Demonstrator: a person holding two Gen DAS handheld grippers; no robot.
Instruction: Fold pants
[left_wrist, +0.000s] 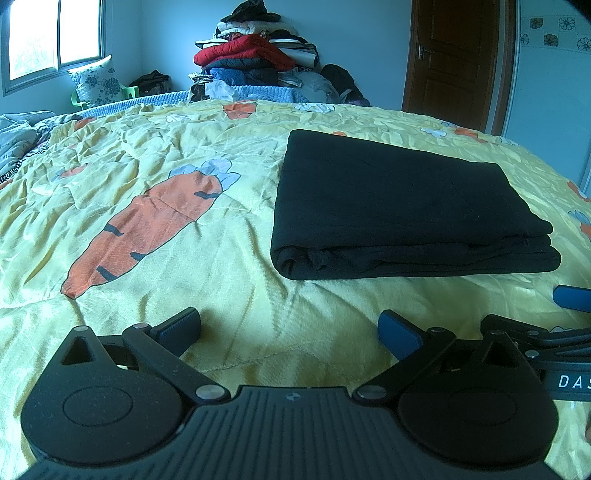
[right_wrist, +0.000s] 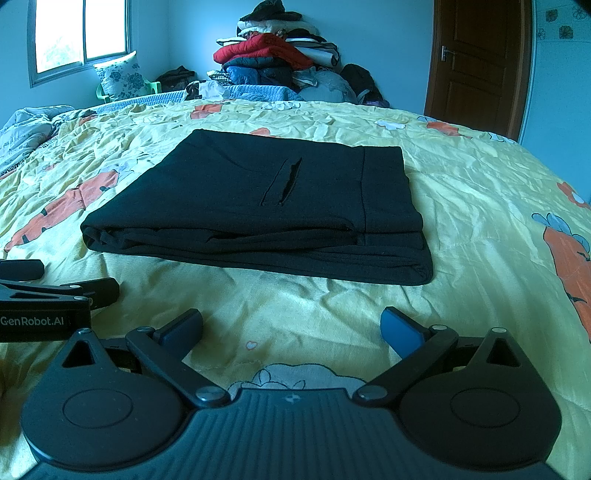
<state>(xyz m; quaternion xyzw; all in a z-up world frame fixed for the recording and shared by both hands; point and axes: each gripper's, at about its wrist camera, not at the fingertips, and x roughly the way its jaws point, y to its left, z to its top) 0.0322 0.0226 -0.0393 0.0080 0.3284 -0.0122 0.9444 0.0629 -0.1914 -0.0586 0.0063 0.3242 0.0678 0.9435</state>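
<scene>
Nearest the lens in each wrist view: left hand-held gripper low over the bed, fingers spread wide, blue pads facing each other across bare cloth, nothing between them. Right hand-held gripper likewise spread and holding nothing; the two sit side by side, each showing at the edge of the other's view. Surface is a bed covered by a yellow quilt, heavily creased, printed with large orange carrots with pale blue-grey tops and small white flower shapes. Just beyond both grippers, apart from them, lie the black pants, folded into a flat rectangular stack of several layers, the layered edges facing the cameras; a slit pocket opening shows on the top layer in the right wrist view, with a seam line running beside it. Pants rest flat on the quilt, roughly mid-bed. At far left, a rumpled pale duvet bunched at the bed's edge. Past the quilt, a band of blue quilted cover. Behind that, against the pale blue wall, a tall heap of folded clothes and bedding, red padded item near the middle, dark items on top. Left of the heap: floral cushion on a green plastic chair under a window. Right: brown wooden door with metal handle, closed.
</scene>
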